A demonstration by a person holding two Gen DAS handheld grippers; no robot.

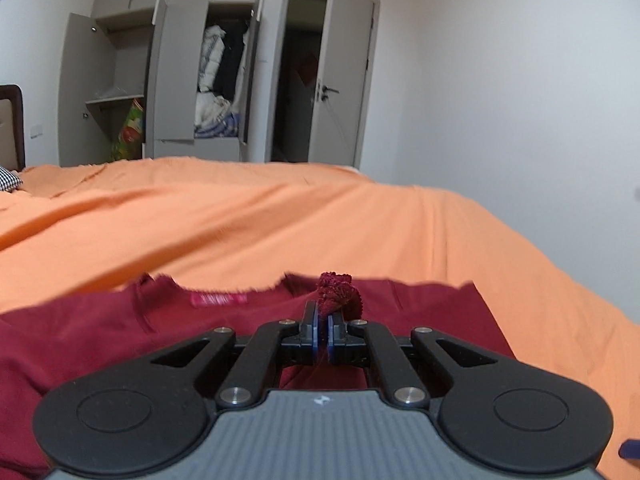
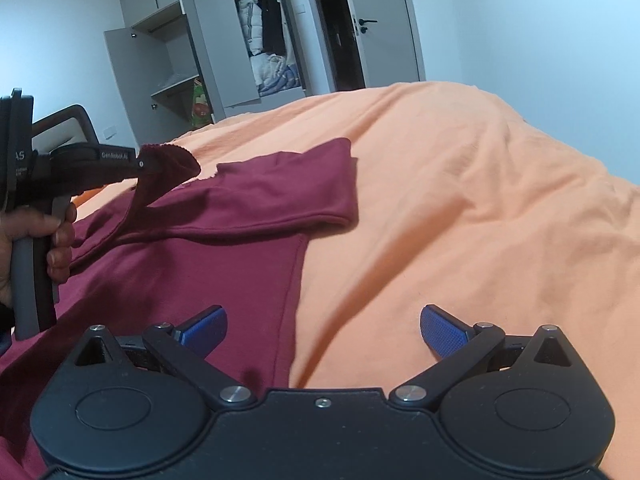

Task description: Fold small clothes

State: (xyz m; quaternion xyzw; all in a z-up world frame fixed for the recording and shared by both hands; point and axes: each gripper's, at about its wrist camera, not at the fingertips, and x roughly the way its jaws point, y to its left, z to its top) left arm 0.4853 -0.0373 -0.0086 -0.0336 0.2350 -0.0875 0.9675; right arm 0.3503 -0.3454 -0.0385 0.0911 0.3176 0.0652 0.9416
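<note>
Maroon shirt (image 2: pixel 224 216) – collar bunched in clamped left gripper (image 1: pixel 323 320); right gripper (image 2: pixel 322 330) fingers spread – hem cut off.

shirts: 1 – dark red tee (image 2: pixel 224 240), w/ 1 pink neck label (image 1: pixel 218 301)
my grippers: 2 – left gripper (image 1: pixel 323 316) & right gripper (image 2: pixel 323 330)
blue pads on my right: 2 (image 2: pixel 206 326)
my hands in view: 1 (image 2: pixel 36 240)
beds: 1, orange cover (image 2: pixel 460 200)
wardrobes: 1 (image 1: pixel 160 76)
room doors: 1 (image 1: pixel 344 72)
checked pillows: 1 (image 1: pixel 9 179)
</note>
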